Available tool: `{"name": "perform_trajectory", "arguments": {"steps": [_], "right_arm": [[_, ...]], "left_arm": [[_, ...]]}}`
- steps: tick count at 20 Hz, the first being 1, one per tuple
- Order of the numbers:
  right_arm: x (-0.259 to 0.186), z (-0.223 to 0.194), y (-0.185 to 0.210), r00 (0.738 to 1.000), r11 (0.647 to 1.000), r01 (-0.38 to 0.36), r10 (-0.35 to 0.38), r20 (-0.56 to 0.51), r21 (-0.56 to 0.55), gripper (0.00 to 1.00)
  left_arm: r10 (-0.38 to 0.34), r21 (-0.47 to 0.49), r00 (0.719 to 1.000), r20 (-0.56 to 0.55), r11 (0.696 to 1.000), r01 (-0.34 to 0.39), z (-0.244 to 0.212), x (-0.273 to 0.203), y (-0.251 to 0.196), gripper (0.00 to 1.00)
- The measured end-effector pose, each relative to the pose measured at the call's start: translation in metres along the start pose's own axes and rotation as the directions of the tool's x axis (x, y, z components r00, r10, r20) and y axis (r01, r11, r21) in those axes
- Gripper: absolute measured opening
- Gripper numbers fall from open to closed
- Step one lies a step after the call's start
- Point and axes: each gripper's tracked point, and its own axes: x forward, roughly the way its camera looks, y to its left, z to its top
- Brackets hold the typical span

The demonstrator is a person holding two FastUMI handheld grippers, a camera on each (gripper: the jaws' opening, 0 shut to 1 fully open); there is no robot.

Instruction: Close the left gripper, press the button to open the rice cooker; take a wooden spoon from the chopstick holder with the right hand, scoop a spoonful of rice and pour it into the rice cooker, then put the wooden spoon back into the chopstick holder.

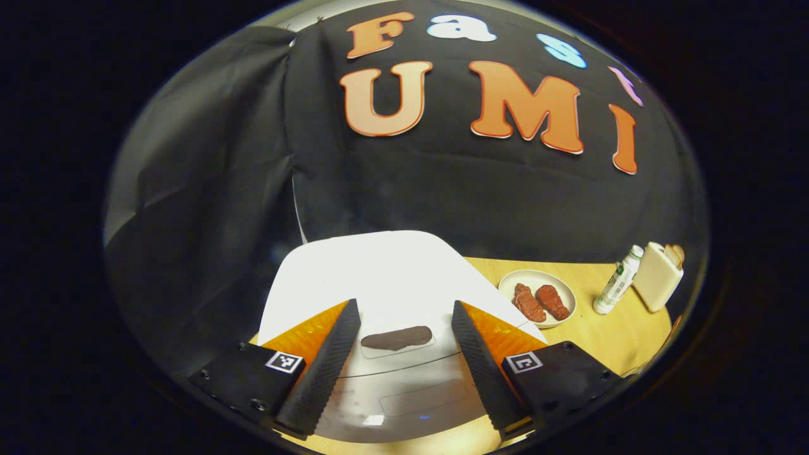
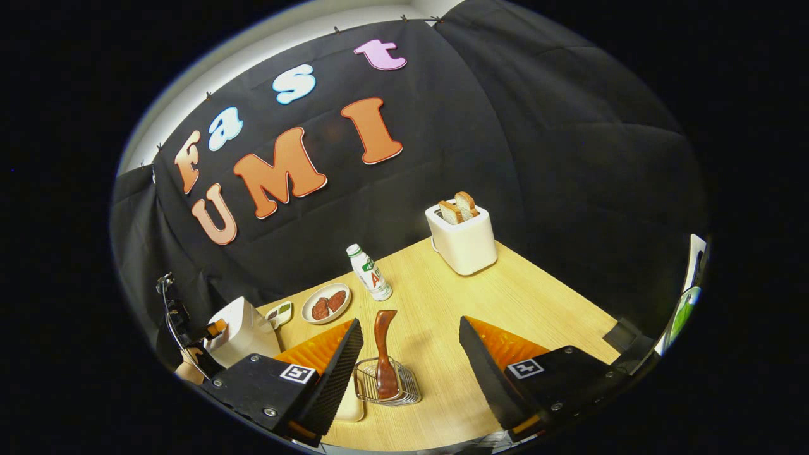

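Note:
The white rice cooker (image 1: pixel 379 278) sits right below my left gripper (image 1: pixel 404 303), lid down, with its dark oval button (image 1: pixel 397 338) between the open fingers. In the right gripper view the cooker (image 2: pixel 243 332) stands at the far left with a hand-held gripper (image 2: pixel 212 330) at it. A brown wooden spoon (image 2: pixel 383 347) stands upright in the wire chopstick holder (image 2: pixel 395 388). My right gripper (image 2: pixel 409 321) is open just above and behind the holder, with the spoon in the gap and untouched. A pale dish (image 2: pixel 351 404) lies half hidden behind one finger.
On the wooden table (image 2: pixel 537 297) stand a plate of two brown meat pieces (image 2: pixel 326 303), a small milk bottle (image 2: pixel 370 272) and a white toaster (image 2: pixel 462 237) holding two toast slices. A small dish (image 2: pixel 280 311) sits by the cooker. The black cloth wall closes the back.

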Motion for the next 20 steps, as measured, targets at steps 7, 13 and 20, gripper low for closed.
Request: {"name": "perform_trajectory", "arguments": {"steps": [7,13,20], "right_arm": [[-0.007,0.033,0.013,0.997,0.996,0.014,-0.007,0.071,-0.089,0.94],[-0.012,0.093,0.051,0.984,0.979,-0.006,0.042,0.172,-0.205,0.94],[-0.037,0.170,0.102,0.945,0.938,0.021,0.094,0.312,-0.347,0.95]], "left_arm": [[-0.043,-0.093,0.999,-0.015,0.995,0.041,0.033,-0.027,-0.005,0.99],[-0.104,-0.071,0.983,0.153,0.991,0.116,0.141,-0.111,0.002,0.98],[-0.075,-0.084,0.947,0.311,0.991,0.106,0.229,-0.208,0.052,0.98]]}}
